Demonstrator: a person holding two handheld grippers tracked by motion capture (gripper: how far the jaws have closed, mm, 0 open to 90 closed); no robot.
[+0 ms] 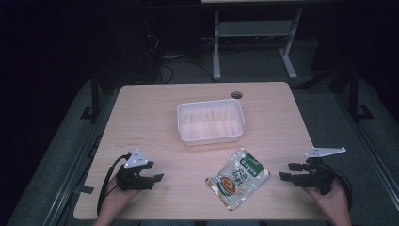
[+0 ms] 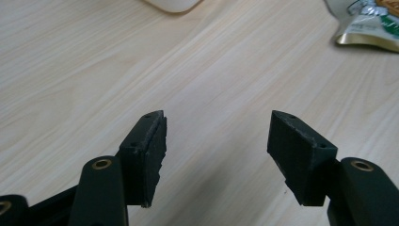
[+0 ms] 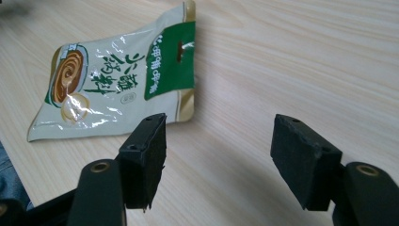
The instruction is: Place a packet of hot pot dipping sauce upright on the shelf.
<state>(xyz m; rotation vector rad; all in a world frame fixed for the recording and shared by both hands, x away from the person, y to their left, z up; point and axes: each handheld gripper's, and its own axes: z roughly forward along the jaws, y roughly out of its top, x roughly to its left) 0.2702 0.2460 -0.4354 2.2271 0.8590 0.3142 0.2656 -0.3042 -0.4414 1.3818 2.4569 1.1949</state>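
A white and green food pouch (image 1: 238, 178) lies flat near the table's front edge, between the two grippers. In the right gripper view the pouch (image 3: 117, 77) lies just beyond the left jaw. A white plastic tray (image 1: 210, 121) sits empty at the table's middle. My left gripper (image 1: 153, 172) rests at the front left, open, with nothing between its jaws (image 2: 216, 136). My right gripper (image 1: 288, 171) rests at the front right, open and empty (image 3: 219, 136), a short way right of the pouch.
The wooden table (image 1: 141, 117) has bare surface around the tray. A small dark hole (image 1: 236, 94) marks the table's far edge. Beyond the table stands a white metal frame (image 1: 254, 33) on a dark floor.
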